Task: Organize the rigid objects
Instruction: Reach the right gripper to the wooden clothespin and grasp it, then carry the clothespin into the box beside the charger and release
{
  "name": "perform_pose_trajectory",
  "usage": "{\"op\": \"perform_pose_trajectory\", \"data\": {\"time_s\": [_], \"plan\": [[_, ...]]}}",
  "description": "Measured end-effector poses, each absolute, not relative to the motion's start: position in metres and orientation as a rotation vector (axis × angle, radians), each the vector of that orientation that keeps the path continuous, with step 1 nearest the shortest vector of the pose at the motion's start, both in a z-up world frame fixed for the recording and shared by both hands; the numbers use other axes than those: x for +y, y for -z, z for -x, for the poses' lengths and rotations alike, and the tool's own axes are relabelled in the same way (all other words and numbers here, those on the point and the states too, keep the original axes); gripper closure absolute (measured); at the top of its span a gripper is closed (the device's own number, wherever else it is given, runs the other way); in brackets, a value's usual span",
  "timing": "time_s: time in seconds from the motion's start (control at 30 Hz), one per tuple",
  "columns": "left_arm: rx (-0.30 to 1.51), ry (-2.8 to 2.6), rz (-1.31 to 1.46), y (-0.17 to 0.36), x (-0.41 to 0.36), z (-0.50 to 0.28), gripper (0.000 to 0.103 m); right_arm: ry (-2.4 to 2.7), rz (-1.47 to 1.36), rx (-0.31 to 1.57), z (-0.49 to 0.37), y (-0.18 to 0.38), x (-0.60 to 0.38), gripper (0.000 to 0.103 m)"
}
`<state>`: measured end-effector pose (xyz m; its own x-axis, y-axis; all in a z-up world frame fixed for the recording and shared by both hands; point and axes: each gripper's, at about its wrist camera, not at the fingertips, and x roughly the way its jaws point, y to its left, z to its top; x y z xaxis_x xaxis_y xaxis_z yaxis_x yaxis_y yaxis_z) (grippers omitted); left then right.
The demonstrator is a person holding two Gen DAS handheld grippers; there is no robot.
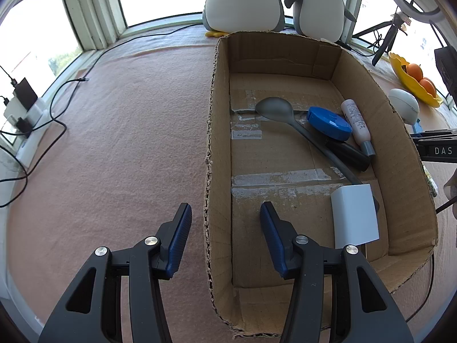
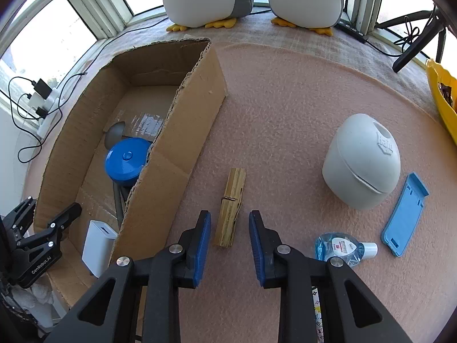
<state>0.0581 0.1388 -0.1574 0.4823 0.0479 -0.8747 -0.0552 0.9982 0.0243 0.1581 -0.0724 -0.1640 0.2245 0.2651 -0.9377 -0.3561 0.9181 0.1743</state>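
Pink mat (image 2: 285,108), carton (image 2: 182,131) half-hiding spoon (image 2: 114,134)

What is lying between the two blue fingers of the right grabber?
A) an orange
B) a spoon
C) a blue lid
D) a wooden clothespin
D: in the right wrist view the wooden clothespin lies on the pink cloth between the right gripper fingers, which do not yet press on it.
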Motion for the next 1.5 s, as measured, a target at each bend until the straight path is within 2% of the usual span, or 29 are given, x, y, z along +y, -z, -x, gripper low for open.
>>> {"op": "perform_pose_trajectory", "data": {"time_s": [0.17, 0.23, 0.63, 0.97, 1.23, 1.5], "plan": [[1.065, -0.063, 0.007, 0.157, 0.139, -0.058, 0.052, -0.413, 0.096, 1.276, -0.162, 0.165, -0.071, 0.085], [1.065, -0.063, 0.008, 0.157, 0.139, -0.058, 0.052, -0.402, 0.111, 1.274, -0.163, 0.165, -0.069, 0.091], [1.065, -0.063, 0.009, 0.157, 0.137, -0.058, 0.052, -0.375, 0.072, 1.240, -0.146, 0.156, -0.087, 0.092], [1.065, -0.063, 0.010, 0.157, 0.137, -0.058, 0.052, -0.391, 0.019, 1.163, -0.124, 0.116, -0.102, 0.092], [1.065, -0.063, 0.011, 0.157, 0.137, -0.058, 0.052, -0.494, 0.037, 1.112, -0.098, 0.085, -0.076, 0.092], [1.064, -0.062, 0.015, 0.156, 0.135, -0.059, 0.052, -0.599, 0.054, 1.122, -0.075, 0.081, -0.041, 0.092]]}}
